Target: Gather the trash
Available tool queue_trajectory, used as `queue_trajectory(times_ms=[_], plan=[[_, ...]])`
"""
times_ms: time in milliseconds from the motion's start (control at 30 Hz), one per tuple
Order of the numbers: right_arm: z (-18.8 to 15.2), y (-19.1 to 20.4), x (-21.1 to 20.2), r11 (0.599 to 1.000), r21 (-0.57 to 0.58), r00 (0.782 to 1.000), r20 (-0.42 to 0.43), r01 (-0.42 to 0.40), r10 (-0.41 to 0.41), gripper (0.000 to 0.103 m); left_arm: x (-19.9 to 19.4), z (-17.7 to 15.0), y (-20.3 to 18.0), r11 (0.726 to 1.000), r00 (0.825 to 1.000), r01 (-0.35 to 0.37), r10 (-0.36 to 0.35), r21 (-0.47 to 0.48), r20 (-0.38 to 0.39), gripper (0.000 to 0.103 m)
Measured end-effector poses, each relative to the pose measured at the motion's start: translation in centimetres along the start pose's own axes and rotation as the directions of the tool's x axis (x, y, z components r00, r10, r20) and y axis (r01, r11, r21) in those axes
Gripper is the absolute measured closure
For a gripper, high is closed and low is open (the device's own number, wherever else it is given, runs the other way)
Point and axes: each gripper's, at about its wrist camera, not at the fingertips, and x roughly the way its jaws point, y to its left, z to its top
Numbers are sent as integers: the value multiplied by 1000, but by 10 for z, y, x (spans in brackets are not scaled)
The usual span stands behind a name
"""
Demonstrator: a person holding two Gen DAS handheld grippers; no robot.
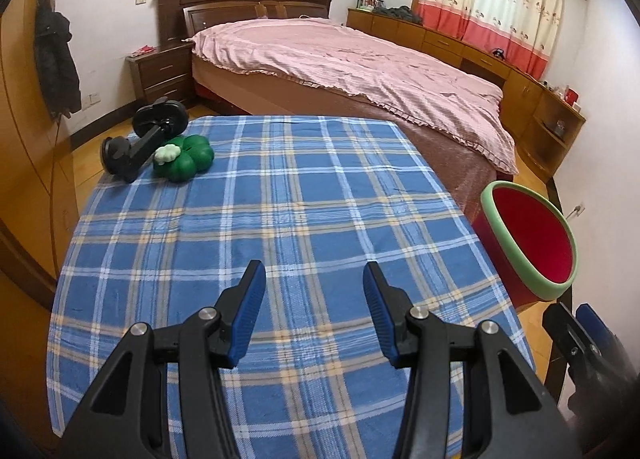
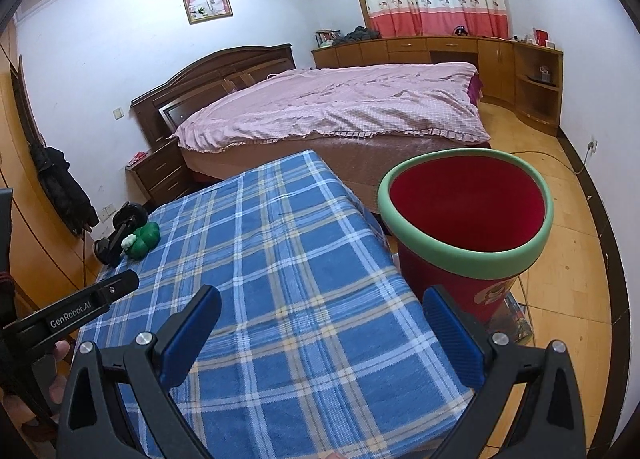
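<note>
1. On the blue plaid surface (image 1: 280, 199), nothing lies between the fingers of either gripper – the left gripper (image 1: 314, 313) and the right gripper (image 2: 320, 335) both stand released and empty.
2. The only things to collect, a green clover-shaped toy (image 1: 188, 157) touching a black holder (image 1: 146, 137), sit at the far left corner, well apart from both grippers.
3. The red bin (image 2: 466, 219) stands on the floor just beside the surface's right edge.
4. The step looks like the approach – next, the left gripper likely must reach forward to that far corner.
</note>
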Motion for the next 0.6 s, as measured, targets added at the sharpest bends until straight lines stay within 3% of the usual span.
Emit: queue_trajectory(times_ms=[600], plan=[[-5, 5, -5, 1000, -6, 1000, 0, -7, 7, 0, -8, -3, 2, 1000, 1000, -5, 5, 2, 15, 52]])
